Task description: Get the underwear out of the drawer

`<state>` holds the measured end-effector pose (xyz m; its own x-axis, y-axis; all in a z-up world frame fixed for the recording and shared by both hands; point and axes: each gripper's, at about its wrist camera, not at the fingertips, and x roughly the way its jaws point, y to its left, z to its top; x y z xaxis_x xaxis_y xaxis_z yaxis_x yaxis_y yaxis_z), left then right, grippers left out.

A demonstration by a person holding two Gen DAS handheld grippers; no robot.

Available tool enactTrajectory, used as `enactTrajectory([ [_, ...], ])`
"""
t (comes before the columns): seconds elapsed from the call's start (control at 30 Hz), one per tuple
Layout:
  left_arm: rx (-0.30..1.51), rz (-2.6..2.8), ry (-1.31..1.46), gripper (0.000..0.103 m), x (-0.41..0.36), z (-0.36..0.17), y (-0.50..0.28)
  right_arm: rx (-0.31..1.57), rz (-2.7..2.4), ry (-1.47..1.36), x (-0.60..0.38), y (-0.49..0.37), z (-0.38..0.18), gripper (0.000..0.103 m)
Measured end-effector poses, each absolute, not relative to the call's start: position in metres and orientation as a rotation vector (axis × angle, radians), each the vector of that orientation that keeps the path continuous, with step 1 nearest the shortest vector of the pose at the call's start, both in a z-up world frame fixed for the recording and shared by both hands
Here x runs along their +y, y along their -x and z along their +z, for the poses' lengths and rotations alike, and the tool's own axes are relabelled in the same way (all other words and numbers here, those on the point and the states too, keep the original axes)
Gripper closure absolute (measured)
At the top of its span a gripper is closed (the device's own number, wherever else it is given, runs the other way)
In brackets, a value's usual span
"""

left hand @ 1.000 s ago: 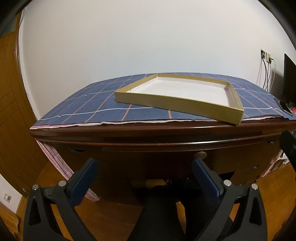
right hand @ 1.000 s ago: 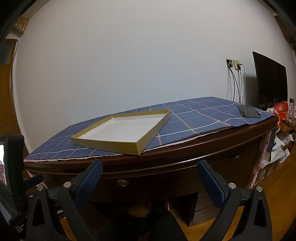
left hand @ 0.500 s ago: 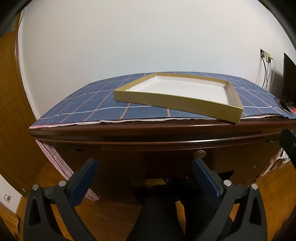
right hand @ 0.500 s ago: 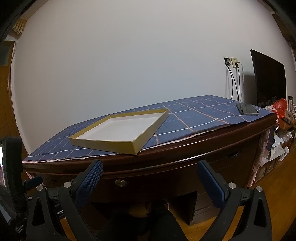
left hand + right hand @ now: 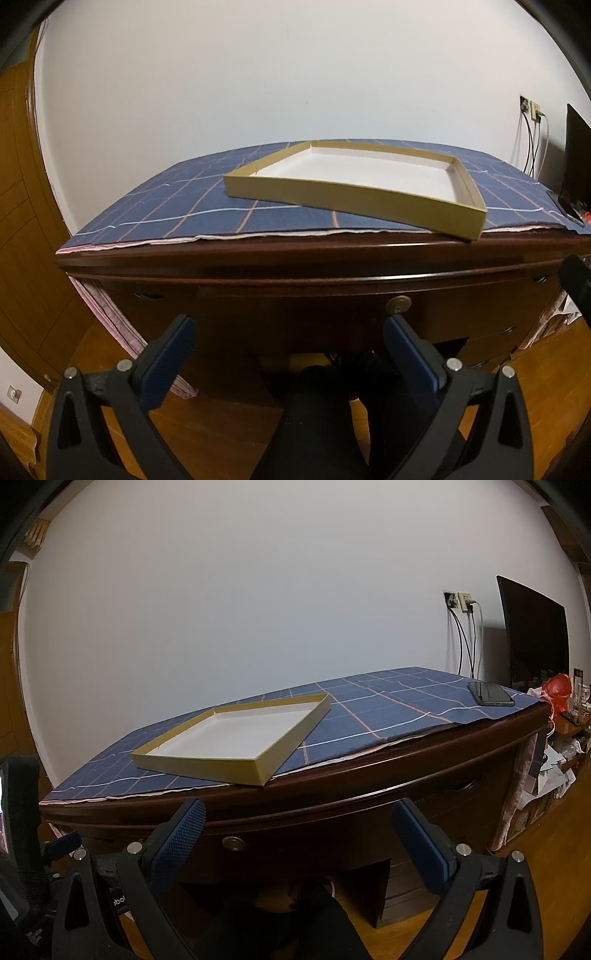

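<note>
Left wrist: closed drawer (image 5: 332, 310) just beyond both grippers' wide-spread, empty fingers (image 5: 166, 350).

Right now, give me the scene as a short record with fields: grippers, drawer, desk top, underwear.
left gripper: open, holds nothing, facing the desk front
right gripper: open, holds nothing, facing the desk front
drawer: shut, round lock on its front
desk top: plaid cloth, shallow tray with nothing in it, phone near the right end
underwear: none in view
</note>
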<state>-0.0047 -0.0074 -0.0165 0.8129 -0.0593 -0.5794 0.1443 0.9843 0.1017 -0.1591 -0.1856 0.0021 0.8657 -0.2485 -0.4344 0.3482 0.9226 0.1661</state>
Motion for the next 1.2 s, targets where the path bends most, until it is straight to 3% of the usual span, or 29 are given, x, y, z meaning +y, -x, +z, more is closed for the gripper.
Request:
enactTrajectory([
  [1.2,0.582,-0.184,-0.124,0.001,-0.023,-0.061,-0.052,0.491,-0.164,-0.225,-0.314,0.093,-0.102,0.001],
])
